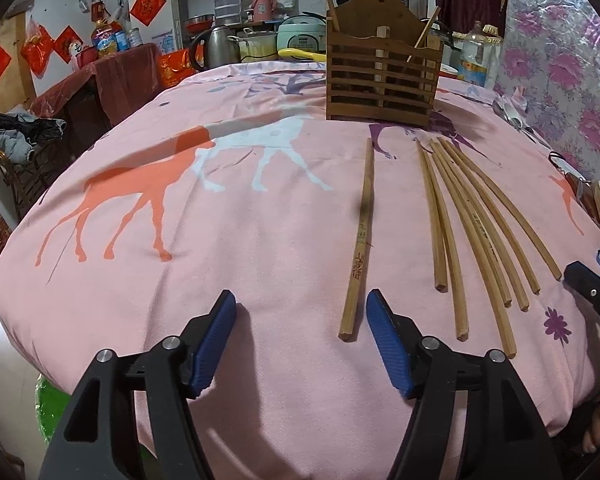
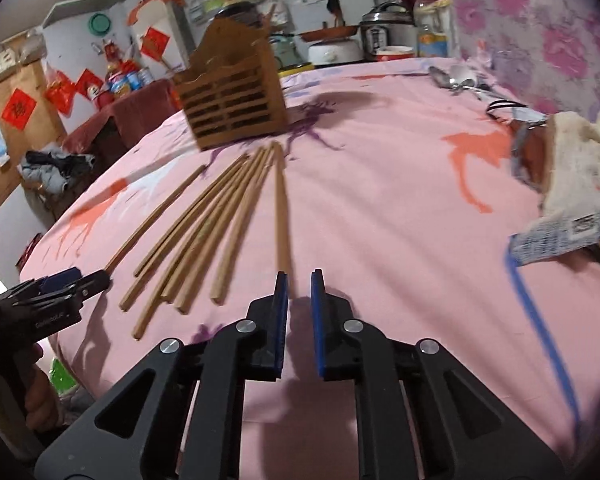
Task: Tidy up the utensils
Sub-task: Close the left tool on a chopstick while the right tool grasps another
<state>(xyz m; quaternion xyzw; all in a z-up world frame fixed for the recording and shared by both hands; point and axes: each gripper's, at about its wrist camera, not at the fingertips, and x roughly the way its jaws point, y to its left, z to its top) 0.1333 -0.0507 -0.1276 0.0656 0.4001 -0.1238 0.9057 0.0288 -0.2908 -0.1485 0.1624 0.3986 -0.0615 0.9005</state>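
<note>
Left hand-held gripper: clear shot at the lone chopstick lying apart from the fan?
Probably yes. The left hand-held gripper is open, and the lone chopstick has its near end just inside the right-side finger. Only bare cloth surrounds it, and the fan lies clear.

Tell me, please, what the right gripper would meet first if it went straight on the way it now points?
Most likely the lone chopstick lying straight ahead of the right gripper, its near end right at the narrow jaws. Beyond it stands the wooden holder. Depth is hard to judge here.

Pink animal-print tablecloth [image 1: 260,240]; kettle [image 1: 216,46], rice cooker [image 1: 300,34] behind; oil bottle [image 1: 476,56] right.
</note>
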